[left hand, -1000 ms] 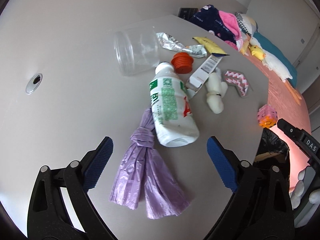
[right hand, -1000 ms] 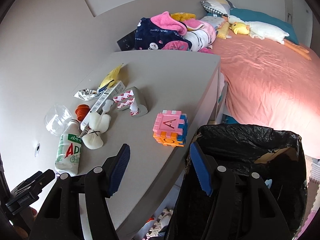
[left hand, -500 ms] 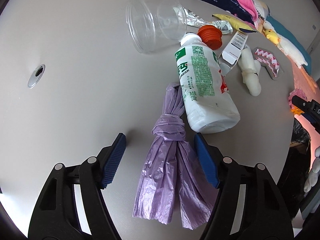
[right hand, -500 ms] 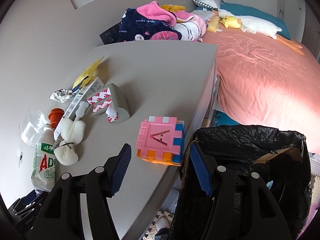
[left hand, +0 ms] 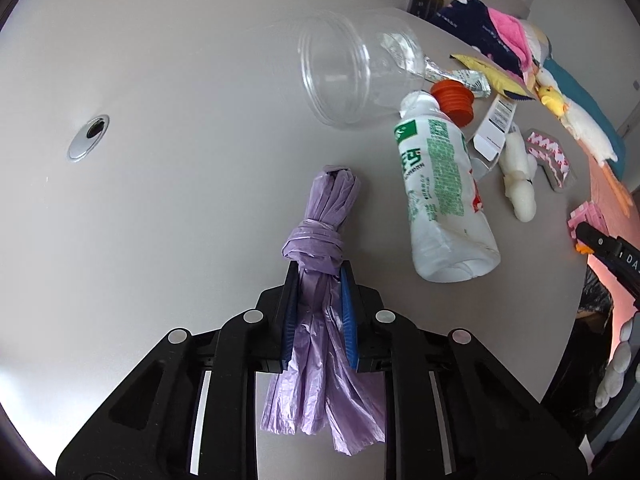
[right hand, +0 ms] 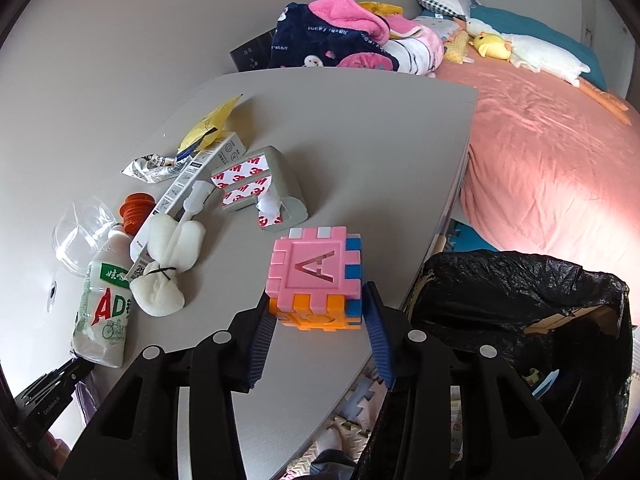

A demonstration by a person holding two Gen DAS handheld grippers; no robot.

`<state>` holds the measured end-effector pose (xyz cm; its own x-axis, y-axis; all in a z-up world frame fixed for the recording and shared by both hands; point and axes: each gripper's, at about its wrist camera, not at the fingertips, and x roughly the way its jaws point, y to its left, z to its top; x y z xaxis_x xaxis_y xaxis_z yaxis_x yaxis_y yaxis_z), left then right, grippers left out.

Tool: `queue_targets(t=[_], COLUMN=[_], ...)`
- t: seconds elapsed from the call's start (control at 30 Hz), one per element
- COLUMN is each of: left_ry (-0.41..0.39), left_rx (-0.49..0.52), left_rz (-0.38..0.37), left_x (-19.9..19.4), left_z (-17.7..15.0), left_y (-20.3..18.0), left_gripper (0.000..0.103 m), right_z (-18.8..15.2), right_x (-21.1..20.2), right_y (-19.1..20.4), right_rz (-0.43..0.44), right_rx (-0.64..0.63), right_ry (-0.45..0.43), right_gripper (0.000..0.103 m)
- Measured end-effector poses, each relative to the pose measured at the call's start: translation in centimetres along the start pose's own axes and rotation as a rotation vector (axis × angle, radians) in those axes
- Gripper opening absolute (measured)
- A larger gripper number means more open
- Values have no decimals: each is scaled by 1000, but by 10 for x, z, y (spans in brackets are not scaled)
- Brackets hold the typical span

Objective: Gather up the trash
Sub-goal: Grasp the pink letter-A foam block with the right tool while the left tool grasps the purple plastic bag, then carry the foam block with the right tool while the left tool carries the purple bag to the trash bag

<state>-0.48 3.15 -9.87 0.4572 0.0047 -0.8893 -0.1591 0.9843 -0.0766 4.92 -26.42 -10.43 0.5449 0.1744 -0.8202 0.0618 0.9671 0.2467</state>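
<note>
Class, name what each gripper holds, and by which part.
Left gripper: purple bag, clamped just below its knot. Right gripper: closing around the foam cube; whether it grips cannot be told.

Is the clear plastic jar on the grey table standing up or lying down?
Lying down. The clear plastic jar rests on its side on the grey table, its lidless mouth facing the camera.

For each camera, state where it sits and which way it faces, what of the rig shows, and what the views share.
Left wrist: on the left gripper, looking steeply down at the grey table; its jaws, just closed, clamp the purple bag.
Right wrist: on the right gripper, facing the table edge, bed and black bin; its closing jaws flank the foam cube.
Shared: the white bottle, the clear jar.
</note>
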Motion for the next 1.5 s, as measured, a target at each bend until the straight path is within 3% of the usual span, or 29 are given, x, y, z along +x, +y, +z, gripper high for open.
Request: queue_targets(t=[0.27, 0.53, 0.97, 1.5], left_ry=[-84, -140, -187, -190], left_rx=[-21, 27, 159, 348], left_rz=[-11, -50, -155, -288], left_x=[-35, -60, -86, -92], left_z=[2, 11, 21, 21], left_y=[13, -8, -71, -161], left_gripper=[19, 19, 19, 19], right_z=[-3, -1, 2, -10], right_x=[-15, -46, -114, -160], right_y=[15, 26, 13, -42], right_rz=[36, 53, 57, -29], right_rx=[-47, -85, -78, 10], right_ry=[-13, -37, -113, -185], right_gripper=[44, 44, 44, 44])
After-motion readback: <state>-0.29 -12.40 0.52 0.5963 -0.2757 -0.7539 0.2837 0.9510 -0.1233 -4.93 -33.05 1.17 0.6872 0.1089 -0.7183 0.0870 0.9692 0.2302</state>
